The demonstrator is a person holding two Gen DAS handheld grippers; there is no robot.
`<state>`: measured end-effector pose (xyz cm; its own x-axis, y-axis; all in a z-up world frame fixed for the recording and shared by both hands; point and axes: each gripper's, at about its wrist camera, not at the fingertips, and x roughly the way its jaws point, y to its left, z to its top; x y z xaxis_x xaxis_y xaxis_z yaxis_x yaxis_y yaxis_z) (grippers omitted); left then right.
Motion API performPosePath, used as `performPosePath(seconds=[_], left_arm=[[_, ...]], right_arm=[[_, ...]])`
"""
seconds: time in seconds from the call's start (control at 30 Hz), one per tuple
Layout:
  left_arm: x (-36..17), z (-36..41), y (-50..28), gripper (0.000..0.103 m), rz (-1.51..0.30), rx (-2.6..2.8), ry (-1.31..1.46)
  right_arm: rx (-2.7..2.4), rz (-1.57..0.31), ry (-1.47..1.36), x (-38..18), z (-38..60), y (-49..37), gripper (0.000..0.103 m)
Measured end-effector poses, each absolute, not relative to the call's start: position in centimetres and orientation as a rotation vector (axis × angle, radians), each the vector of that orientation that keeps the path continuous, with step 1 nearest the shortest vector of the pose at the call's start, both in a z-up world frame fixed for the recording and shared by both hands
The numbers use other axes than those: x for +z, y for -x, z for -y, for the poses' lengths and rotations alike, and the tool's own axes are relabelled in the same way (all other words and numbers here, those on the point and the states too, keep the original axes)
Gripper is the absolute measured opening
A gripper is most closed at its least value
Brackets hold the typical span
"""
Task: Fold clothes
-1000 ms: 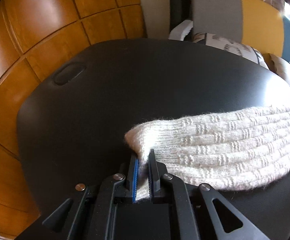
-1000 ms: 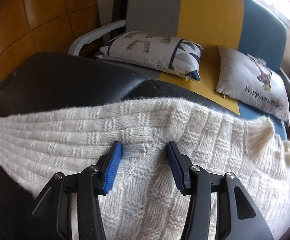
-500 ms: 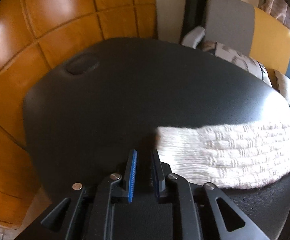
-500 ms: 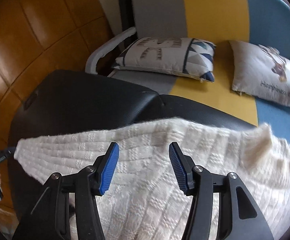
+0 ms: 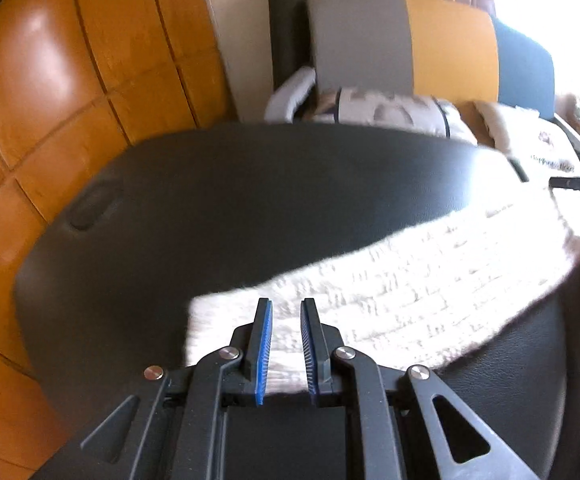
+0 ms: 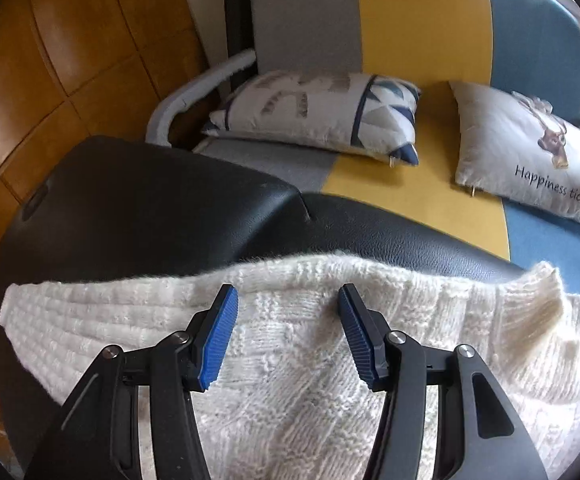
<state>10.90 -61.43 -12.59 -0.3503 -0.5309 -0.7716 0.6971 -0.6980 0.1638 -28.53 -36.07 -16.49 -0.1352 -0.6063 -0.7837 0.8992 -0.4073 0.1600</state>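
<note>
While both hand-held grippers (image 5: 286, 340) (image 6: 288, 336) gape, the sweater (image 6: 290, 380) lies seemingly just beneath, unheld.

Mounted behind each gripper's fingers, angled steeply down, close above black table (image 5: 250, 208) (image 6: 150, 200). Shared between views: table, knitted sweater (image 5: 429, 280) (image 6: 290, 360), sofa (image 5: 445, 44) (image 6: 417, 20) beyond table.

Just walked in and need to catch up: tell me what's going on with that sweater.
A person with a handheld gripper in each hand is folding a cream knit sweater on a black padded surface. One sleeve lies stretched flat across it. The left gripper hovers over the sleeve's cuff end, slightly open, gripping nothing. The right gripper is open above the sweater's body, not holding it either.
</note>
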Motion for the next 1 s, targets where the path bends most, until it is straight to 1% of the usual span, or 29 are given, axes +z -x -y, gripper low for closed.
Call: performPosePath(seconds=[0.1,0.17,0.23,0.4,0.5,0.57,0.6,0.7,0.8,0.9,0.93,1.0], left_arm=[[-14.8,62.7,-11.0,0.016,-0.347,-2.023,-1.165],[-14.8,63.0,-11.3,0.016,-0.371,-2.031,-1.132],[-14.8,63.3,-11.6,0.016,-0.398,-2.025,-1.120],[-14.2,63.5,-12.6,0.016,-0.511,-2.076,-1.056],[-11.6,63.3,-14.2,0.016,-0.584,-2.182,-0.915],[-9.8,62.6,-15.6,0.016,-0.606,-2.254,-0.850],[-9.2,62.6,-15.7,0.016,-0.620,-2.287,-0.834],[-9.4,62.2,-14.2,0.016,-0.580,-2.321,-0.887],[-12.0,61.8,-11.2,0.016,-0.472,-2.261,-1.034],[-15.6,63.7,-9.1,0.017,-0.484,-2.113,-1.165],[-15.3,64.0,-9.0,0.017,-0.505,-2.107,-1.148],[-14.5,64.4,-9.1,0.015,-0.580,-2.109,-1.094]], right_arm=[[-1.768,-0.482,-0.964,-17.0,36.6,28.3,0.056],[-1.796,-0.550,-0.907,-17.4,36.8,27.4,0.057],[-1.817,-0.577,-0.884,-17.6,36.9,26.8,0.057],[-1.831,-0.567,-0.879,-17.6,36.8,26.9,0.058],[-1.815,-0.561,-0.923,-17.0,36.8,27.2,0.060],[-1.774,-0.482,-0.916,-15.3,35.9,26.7,0.060],[-1.741,-0.482,-0.902,-14.7,35.5,26.1,0.060],[-1.660,-0.523,-0.867,-13.7,34.8,24.3,0.060],[-1.643,-0.617,-0.876,-14.9,35.1,23.4,0.060],[-1.668,-0.639,-0.912,-16.8,35.4,23.5,0.061],[-1.680,-0.626,-0.898,-17.2,35.2,23.5,0.064],[-1.692,-0.613,-0.885,-17.4,34.9,23.4,0.065]])
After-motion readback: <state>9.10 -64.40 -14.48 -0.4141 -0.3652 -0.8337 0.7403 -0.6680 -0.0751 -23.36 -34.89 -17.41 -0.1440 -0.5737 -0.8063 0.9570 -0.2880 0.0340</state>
